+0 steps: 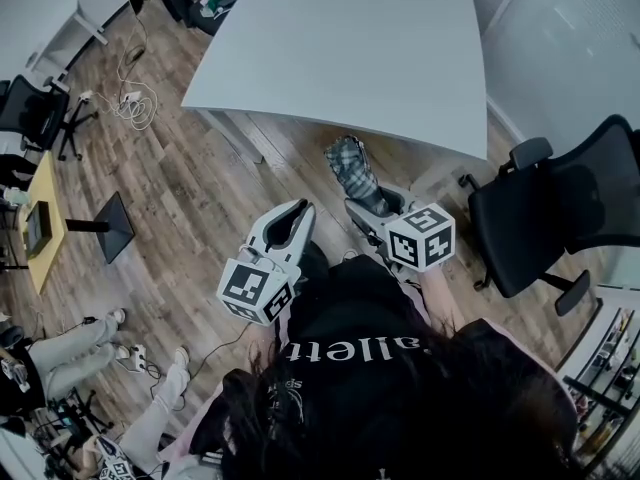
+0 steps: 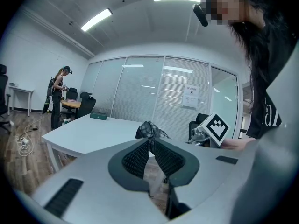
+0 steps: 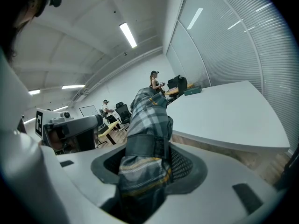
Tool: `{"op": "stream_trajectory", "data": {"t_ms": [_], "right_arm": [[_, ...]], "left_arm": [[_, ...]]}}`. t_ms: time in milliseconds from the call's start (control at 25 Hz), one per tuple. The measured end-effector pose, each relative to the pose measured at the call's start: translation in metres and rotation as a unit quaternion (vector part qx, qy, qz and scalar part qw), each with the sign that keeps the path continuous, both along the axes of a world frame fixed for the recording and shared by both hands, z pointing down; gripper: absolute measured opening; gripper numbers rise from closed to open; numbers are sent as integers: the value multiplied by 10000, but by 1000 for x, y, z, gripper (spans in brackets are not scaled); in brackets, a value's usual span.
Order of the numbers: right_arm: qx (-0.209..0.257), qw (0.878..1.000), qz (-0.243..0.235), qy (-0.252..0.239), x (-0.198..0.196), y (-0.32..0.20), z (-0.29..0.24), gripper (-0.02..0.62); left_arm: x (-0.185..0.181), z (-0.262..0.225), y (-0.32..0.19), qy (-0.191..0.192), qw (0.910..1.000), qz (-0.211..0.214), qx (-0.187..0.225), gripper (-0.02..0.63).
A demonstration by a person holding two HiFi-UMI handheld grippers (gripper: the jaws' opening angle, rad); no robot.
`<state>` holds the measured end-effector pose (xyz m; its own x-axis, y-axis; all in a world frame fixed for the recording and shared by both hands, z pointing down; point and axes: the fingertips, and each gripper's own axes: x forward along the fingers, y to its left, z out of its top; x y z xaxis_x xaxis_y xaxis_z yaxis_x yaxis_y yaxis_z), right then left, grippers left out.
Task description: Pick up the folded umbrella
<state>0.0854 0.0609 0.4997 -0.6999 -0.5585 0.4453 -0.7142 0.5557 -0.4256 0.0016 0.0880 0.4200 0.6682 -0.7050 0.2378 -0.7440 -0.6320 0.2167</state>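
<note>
The right hand-held gripper (image 3: 148, 158) has its jaws spread wide and pressed on the folded umbrella (image 3: 148, 115), which fills the gap between the dark mesh pads and hides most of them. A dark strap (image 3: 145, 146) binds the umbrella just where the jaws hold it. Its lower end drops out of the bottom of the right gripper view, so the handle cannot be made out. The cloth is a soft, creased plaid of grey, green and white with thin yellow lines.

The left hand-held gripper (image 2: 150, 146) is closed with its pad tips meeting in a narrow V, and nothing is between them. Its own view shows the umbrella's crumpled tip beyond the tips, not in them.

Only the head view shows where the umbrella sits in the room. It is held in the air over the wood floor (image 1: 180, 188), pointing toward the near edge of the smooth white worktop (image 1: 350, 58) and clear of it. In that view the person's dark hair and black top cover both hands, and only the two marker cubes and the white jaw shells show.

A black mesh office chair (image 1: 560, 218) stands to the right. A small green box (image 2: 98, 116) lies on the worktop and is cut off at the top edge of the head view.
</note>
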Motion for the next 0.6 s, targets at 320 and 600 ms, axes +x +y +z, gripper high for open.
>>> {"op": "stream_trajectory", "data": {"t_ms": [320,600], "right_arm": [[49,9999,-28,-96,1,-2,-6,229],[33,9999,-45,-112,4,-6,-5,229]], "left_arm": [[9,-4,-2,-47,9999,103,29,54],[20,-1,-8,-65,9997,226,-2,55]]}}
